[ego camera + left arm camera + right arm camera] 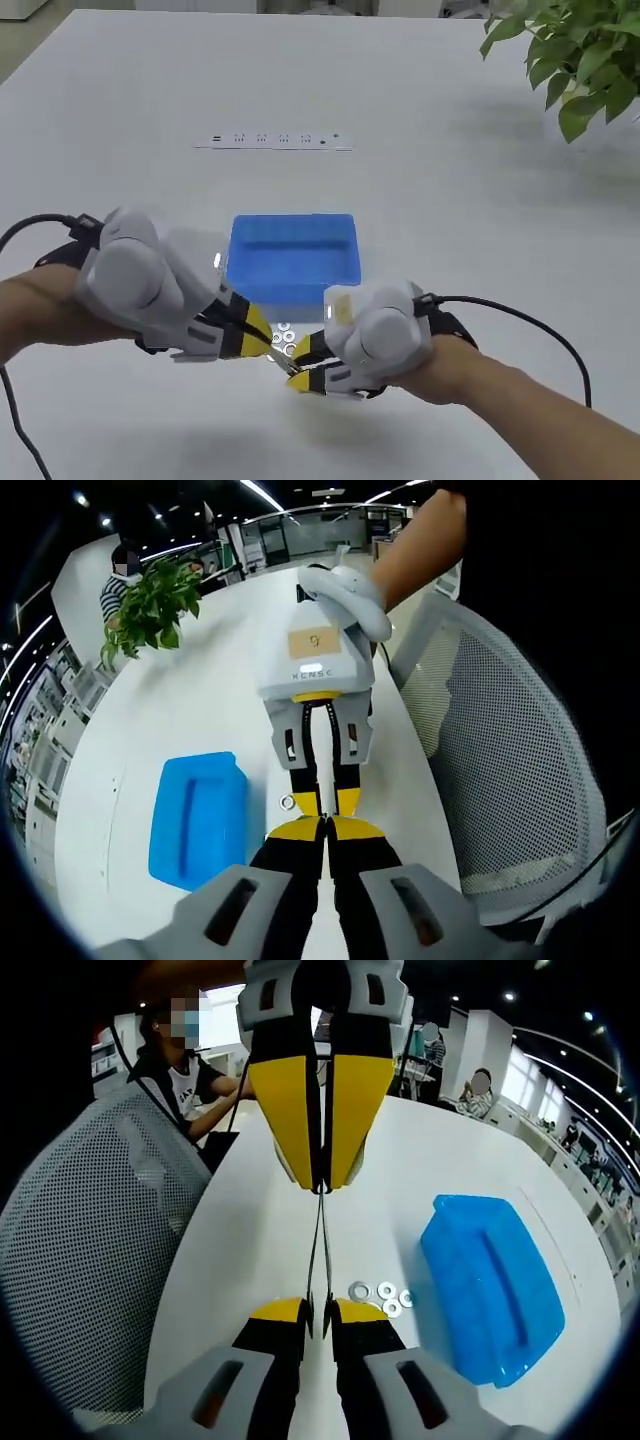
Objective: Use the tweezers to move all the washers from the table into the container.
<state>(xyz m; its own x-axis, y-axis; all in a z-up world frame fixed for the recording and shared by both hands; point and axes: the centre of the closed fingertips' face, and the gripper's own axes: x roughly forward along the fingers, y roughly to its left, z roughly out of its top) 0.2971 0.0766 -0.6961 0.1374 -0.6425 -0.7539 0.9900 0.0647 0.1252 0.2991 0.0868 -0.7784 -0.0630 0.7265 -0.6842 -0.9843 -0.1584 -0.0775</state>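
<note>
Head view: left gripper (266,340) and right gripper (294,368) meet tip to tip on the white table (450,230). The washers (284,338) lie between them, before the blue container (295,255).
Right gripper view: jaws narrow, pinching the tweezers (322,1240).
Left gripper view: jaws closed on the tweezers' other end.

The right gripper (320,802) housing carries a tan label (316,640) marked "9". Directly below the label, one line of small print is illegible.

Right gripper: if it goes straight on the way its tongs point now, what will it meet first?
Most likely the left gripper, facing it head-on. The tweezers bridge both closed tongs, so the gap looks short; the washers lie off to one side.
</note>
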